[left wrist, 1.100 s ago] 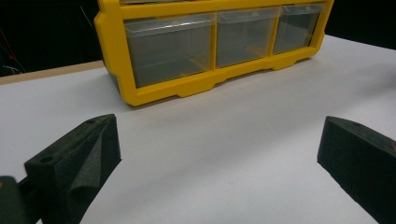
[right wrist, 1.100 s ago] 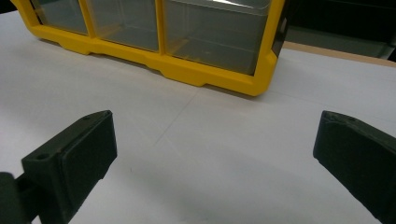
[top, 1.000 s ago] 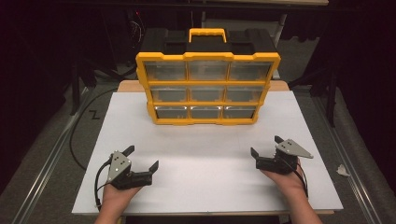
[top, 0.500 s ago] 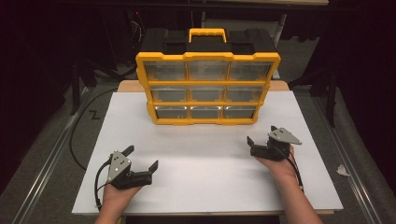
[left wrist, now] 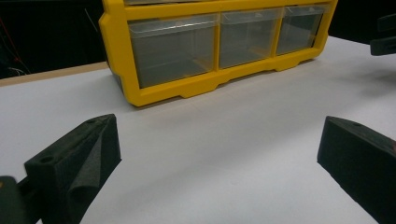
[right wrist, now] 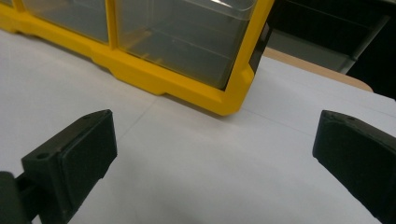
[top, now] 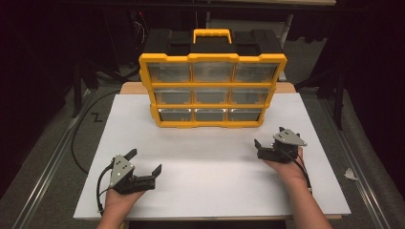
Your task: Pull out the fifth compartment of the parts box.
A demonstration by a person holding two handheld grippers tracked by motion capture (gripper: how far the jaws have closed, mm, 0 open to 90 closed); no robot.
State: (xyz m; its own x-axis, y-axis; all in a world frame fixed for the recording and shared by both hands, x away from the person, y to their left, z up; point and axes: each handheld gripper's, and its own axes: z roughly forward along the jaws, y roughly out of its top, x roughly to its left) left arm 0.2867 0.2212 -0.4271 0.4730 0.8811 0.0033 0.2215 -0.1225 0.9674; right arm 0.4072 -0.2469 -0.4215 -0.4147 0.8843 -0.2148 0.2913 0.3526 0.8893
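- The left gripper sits low at the near left of the white board, close to its front edge; its jaws stand wide apart with nothing between them.
- In the left gripper view only bare white surface lies between the jaws and the cabinet, so there is free room ahead.
- The right gripper is held at the right side, farther up the board than the left one, jaws spread and empty.
- Against the earlier high views, the right gripper has moved forward toward the cabinet, while the left gripper has stayed where it was.
- A broad bare strip of board lies between the two grippers, and they are well apart from each other.
- The yellow drawer cabinet stands upright at the far middle of the board, with three rows of three clear drawers facing the person.
- In the right gripper view the cabinet's lower right corner is near, with open board to its right.
- The board's right margin beside the cabinet is narrower than the room in front of it.
- Drawer contents are hard to make out through the clear fronts.
- Both gripper views cut the cabinet off at the top, and the jaw tips run out of frame at the lower corners.
- The black top behind the yellow handle fades into the dark background.
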